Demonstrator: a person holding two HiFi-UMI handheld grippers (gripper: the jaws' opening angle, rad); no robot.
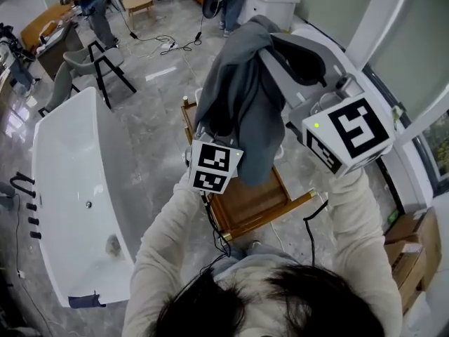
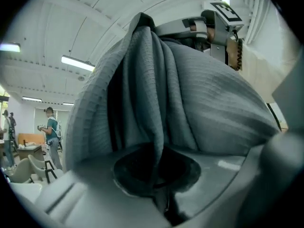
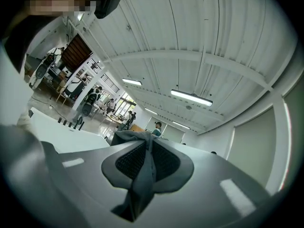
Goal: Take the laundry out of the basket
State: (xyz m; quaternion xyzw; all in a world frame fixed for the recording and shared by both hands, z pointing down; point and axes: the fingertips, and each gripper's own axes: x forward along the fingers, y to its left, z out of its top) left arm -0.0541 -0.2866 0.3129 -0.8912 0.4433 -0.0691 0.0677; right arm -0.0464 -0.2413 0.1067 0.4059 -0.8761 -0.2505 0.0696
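Between clamped jaws, gray garment [image 1: 245, 118].

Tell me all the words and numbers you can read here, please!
None can be read.
The left marker cube and right marker cube: only black-and-white square patterns, not letters.
The cardboard boxes: any print too small to read.
The grey garment: no label shows.

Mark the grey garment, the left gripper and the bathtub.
grey garment [image 1: 242, 111], head view, middle of the hanging cloth.
left gripper [image 2: 157, 171], left gripper view, where its closed jaws pinch the cloth.
bathtub [image 1: 74, 153], head view, bare inner wall.
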